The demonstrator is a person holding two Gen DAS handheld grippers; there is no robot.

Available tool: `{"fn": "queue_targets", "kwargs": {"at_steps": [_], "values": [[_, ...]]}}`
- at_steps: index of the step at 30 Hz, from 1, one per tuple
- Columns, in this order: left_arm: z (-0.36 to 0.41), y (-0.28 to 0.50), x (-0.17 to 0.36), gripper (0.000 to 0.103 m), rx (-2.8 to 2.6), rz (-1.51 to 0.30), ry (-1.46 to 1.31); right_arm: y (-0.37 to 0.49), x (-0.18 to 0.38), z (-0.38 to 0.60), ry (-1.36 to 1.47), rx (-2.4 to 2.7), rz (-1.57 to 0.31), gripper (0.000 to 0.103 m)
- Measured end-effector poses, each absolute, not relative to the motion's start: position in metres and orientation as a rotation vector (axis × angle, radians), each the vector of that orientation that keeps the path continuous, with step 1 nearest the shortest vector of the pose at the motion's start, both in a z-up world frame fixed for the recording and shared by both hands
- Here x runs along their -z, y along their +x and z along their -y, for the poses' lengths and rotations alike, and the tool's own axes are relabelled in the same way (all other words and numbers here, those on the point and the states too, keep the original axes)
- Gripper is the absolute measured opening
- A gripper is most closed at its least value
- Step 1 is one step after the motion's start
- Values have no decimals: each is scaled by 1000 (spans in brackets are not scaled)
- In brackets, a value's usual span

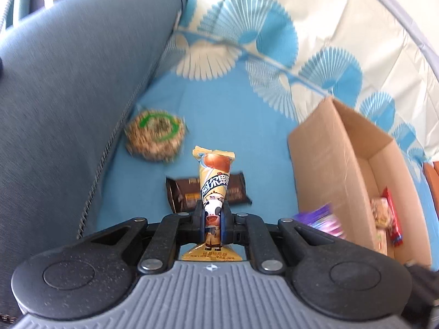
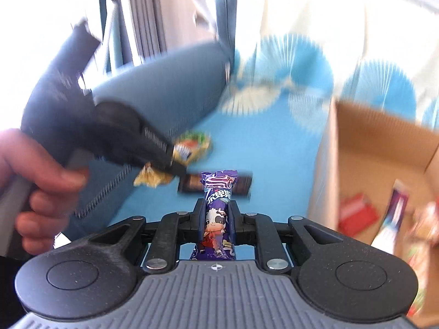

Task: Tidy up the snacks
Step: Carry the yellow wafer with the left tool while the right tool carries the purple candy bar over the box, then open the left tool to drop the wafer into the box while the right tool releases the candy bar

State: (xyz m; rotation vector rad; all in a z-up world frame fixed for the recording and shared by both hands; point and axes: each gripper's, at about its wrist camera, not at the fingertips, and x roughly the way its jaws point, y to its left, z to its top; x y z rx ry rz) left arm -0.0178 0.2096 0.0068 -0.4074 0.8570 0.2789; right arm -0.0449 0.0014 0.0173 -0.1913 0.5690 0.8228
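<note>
My left gripper (image 1: pixel 212 208) is shut on a yellow candy packet (image 1: pixel 214 181) with a cartoon cow, held upright above the blue sofa cover. My right gripper (image 2: pixel 217 208) is shut on a purple candy packet (image 2: pixel 218 192) with the same cow. The purple packet also shows at the left wrist view's right side (image 1: pixel 322 218), beside the cardboard box (image 1: pixel 323 164). A dark brown chocolate bar (image 1: pixel 236 189) lies on the cover behind both packets (image 2: pixel 241 183). A round grain cake (image 1: pixel 155 134) in clear wrap lies further back left. The left gripper (image 2: pixel 175 168) shows in the right wrist view.
The open cardboard box (image 2: pixel 365 148) stands at the right and holds several snacks, among them a red packet (image 2: pixel 356 215) and a red bar (image 1: pixel 393 219). A grey-blue sofa armrest (image 1: pixel 68 96) rises at the left. A patterned cushion (image 1: pixel 274 27) lies behind.
</note>
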Motion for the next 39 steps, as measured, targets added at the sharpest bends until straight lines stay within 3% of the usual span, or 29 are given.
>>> {"fn": "queue_targets", "kwargs": {"at_steps": [6,11,16,27,34,35,37,38,39], "values": [[-195,-17,-28,10,-275,-770,-361,-27,-69,31,-145,-816,-410,17],[-177,-13,-40,10,-250,-703,-344,-4,-78,74,-148,-723,-318,17],[-152,-5,-46,10,-225,-656,-303,25,-55,111,-31,-607,-435,17],[-98,21,-56,10,-117,-550,-280,35,-53,177,6,-464,-409,9],[-51,34,-57,11,96,-518,-273,41,-45,199,5,-392,-436,11],[-44,36,-56,11,149,-528,-283,43,-42,201,5,-384,-452,15],[-26,38,-51,27,259,-553,-294,46,-40,204,8,-360,-468,53],[-18,37,-50,43,297,-555,-274,46,-39,204,6,-343,-463,62],[-11,36,-51,52,310,-543,-240,45,-40,205,1,-333,-456,73]]}}
